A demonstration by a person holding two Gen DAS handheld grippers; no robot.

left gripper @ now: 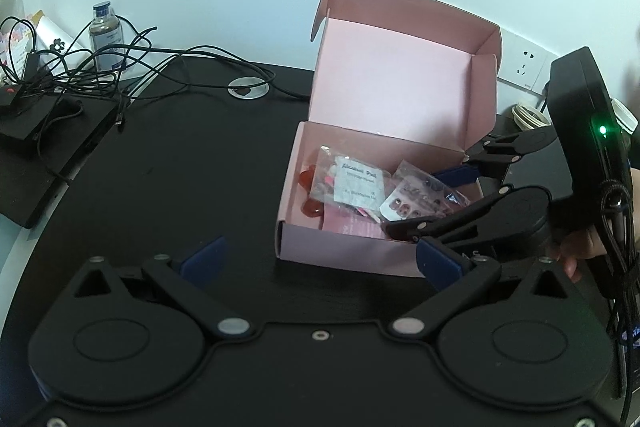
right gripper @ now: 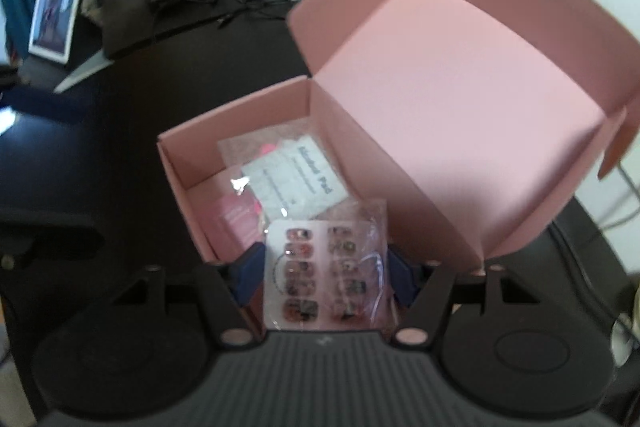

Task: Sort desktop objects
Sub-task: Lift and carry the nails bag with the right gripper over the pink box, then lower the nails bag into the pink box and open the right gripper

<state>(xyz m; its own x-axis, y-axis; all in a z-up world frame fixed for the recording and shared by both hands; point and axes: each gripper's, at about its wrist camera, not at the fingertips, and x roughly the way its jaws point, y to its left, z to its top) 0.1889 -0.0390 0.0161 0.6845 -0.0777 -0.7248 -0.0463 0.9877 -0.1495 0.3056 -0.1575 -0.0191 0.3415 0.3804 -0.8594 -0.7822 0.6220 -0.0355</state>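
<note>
R gripper (right gripper: pixel 326 273) – nail pack (right gripper: pixel 326 273) over pink box (right gripper: pixel 224 147)

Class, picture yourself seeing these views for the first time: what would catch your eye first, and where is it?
The open pink box on the dark desk, lid upright, stands out. The right gripper holds a bagged card of press-on nails over its near edge, above an alcohol pad sachet. Tangled black cables lie far left.

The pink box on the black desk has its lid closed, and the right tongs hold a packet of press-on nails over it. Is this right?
Not quite: the lid is open, not closed. In the left wrist view the pink box on the black desk has its lid standing up. The rest holds: the right tongs hold the packet of press-on nails over it.
</note>
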